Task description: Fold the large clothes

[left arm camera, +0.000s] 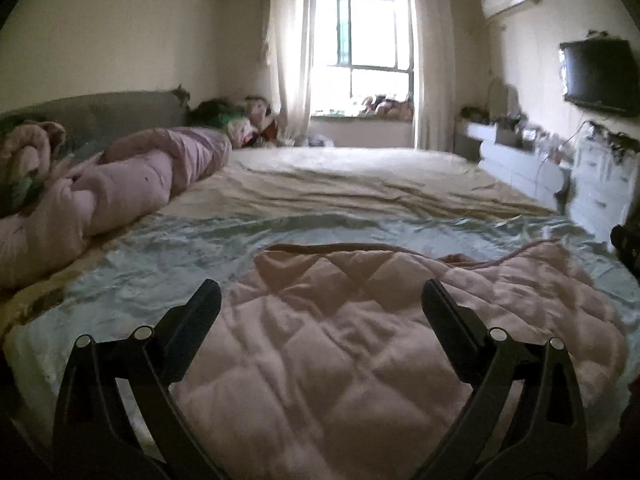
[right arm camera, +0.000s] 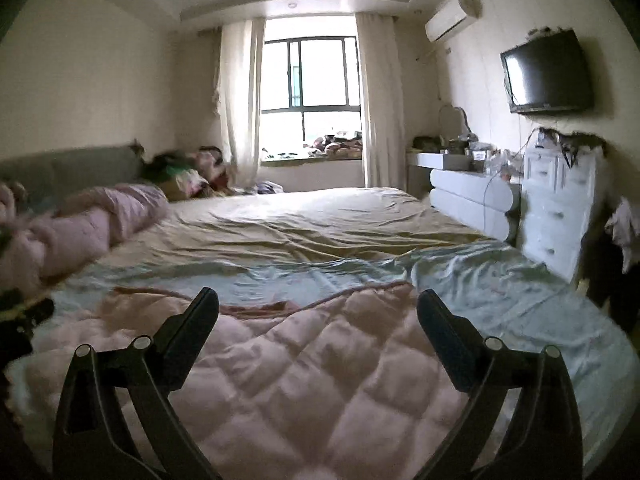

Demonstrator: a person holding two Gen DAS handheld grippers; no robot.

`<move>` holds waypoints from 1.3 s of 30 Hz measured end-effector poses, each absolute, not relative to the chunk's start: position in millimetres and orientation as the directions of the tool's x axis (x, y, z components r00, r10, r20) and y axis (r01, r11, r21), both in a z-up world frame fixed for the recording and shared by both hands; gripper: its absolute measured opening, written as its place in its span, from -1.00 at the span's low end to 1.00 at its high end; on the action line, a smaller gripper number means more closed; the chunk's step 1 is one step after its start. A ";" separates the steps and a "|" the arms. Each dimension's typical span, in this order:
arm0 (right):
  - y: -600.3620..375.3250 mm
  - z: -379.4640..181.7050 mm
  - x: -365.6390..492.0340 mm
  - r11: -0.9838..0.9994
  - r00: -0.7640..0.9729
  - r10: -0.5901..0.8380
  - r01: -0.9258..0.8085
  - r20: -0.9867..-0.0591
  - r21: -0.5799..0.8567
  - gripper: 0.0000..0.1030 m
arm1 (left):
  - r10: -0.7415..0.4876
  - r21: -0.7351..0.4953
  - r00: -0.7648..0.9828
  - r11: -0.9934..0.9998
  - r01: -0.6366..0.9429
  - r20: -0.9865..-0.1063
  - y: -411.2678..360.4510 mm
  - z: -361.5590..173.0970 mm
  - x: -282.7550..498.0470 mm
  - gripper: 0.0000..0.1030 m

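Note:
A pale pink quilted garment point(left arm camera: 340, 352) lies spread flat on the light blue sheet point(left arm camera: 160, 248) at the near end of the bed. Its brown-trimmed far edge point(left arm camera: 328, 246) is folded over. My left gripper point(left arm camera: 320, 292) hangs above the garment, open, with nothing between its fingers. In the right wrist view the same pink garment point(right arm camera: 320, 380) fills the foreground. My right gripper point(right arm camera: 318, 300) is also open over it, apart from the cloth, with nothing between its fingers.
A rolled pink duvet point(left arm camera: 120, 184) and a pile of clothes point(left arm camera: 232, 120) lie along the grey-green headboard point(left arm camera: 100, 108) on the left. A beige sheet point(right arm camera: 320, 220) covers the far half of the bed. White drawers point(right arm camera: 560, 208) and a wall television point(right arm camera: 548, 76) stand at the right.

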State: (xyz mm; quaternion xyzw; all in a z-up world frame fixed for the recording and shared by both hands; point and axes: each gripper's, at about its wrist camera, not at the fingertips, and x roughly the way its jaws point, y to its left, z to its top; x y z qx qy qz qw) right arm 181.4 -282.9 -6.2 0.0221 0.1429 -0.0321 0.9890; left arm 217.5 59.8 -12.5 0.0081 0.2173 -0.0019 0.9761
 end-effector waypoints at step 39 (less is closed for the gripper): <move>-241.9 -134.0 223.7 0.992 0.801 -0.125 0.113 -0.586 -0.057 0.92 | 0.106 0.064 0.807 0.994 -0.084 -0.581 53.1 -119.4 228.0 0.82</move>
